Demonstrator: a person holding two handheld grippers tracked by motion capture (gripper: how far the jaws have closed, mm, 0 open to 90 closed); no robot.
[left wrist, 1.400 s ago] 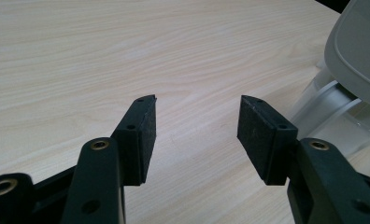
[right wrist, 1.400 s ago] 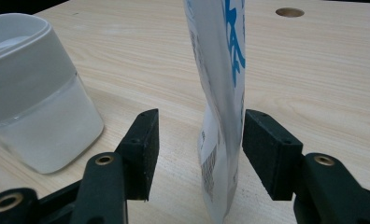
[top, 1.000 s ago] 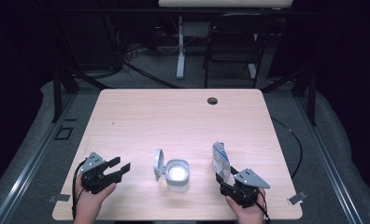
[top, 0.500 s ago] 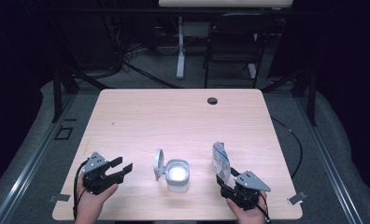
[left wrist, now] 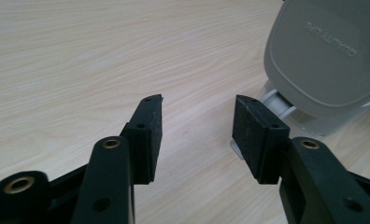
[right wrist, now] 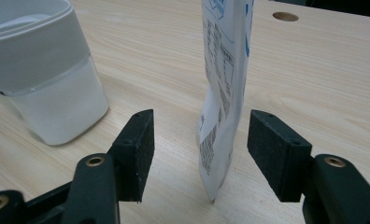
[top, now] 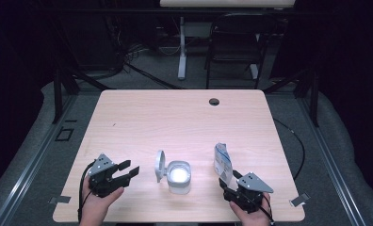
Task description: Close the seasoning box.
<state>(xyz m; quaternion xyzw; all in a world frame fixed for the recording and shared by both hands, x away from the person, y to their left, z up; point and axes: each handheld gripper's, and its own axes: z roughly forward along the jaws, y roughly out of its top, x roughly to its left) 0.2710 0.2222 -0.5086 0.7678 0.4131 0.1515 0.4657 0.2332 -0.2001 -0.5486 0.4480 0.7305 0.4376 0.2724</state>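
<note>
Cut off at the right edge of the left gripper view: the grey flip lid (left wrist: 323, 56) of the container, with raised lettering too small to read beyond a few letters. Hinge and container wall below it partly hidden behind the right jaw. In the right gripper view, container (right wrist: 43, 70) cropped at the upper left corner, pouch (right wrist: 223, 93) cropped at the top edge, print on it too fine to read.

In the high view, white container (top: 179, 176) low in the centre of the frame on the wooden surface (top: 184, 122), mouth facing up, lid (top: 160, 165) swung open and standing on edge at its left side. Pouch (top: 223, 161) lower right of centre, standing upright, long axis vertical, thin edge turned toward the right gripper.

Left gripper (top: 127, 170) at the lower left, pointing right toward the container, jaws apart with bare surface between them, having just been closing a little. Right gripper (top: 229, 180) at the lower right, jaws wide apart, pouch's lower edge between them in the right gripper view, pads clear of it on both sides.
</note>
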